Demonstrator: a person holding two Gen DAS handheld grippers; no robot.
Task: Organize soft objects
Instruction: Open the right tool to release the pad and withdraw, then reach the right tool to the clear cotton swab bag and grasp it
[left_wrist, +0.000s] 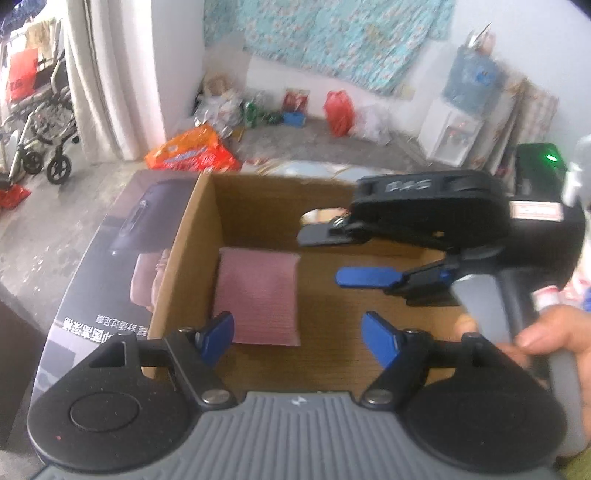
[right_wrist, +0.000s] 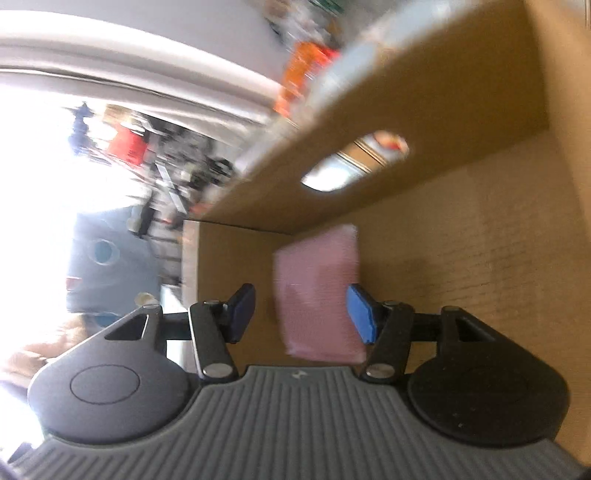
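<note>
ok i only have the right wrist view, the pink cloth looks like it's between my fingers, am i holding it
Observer: No. The left wrist view shows the right gripper open above the box floor, off to the right of the pink cloth, with nothing between its fingers.
Operator: and the left gripper
Observer: The left gripper is open and empty over the box's near edge.
Operator: cloth lying flat
Observer: Yes, flat on the floor of the cardboard box, beside its left wall.
</note>
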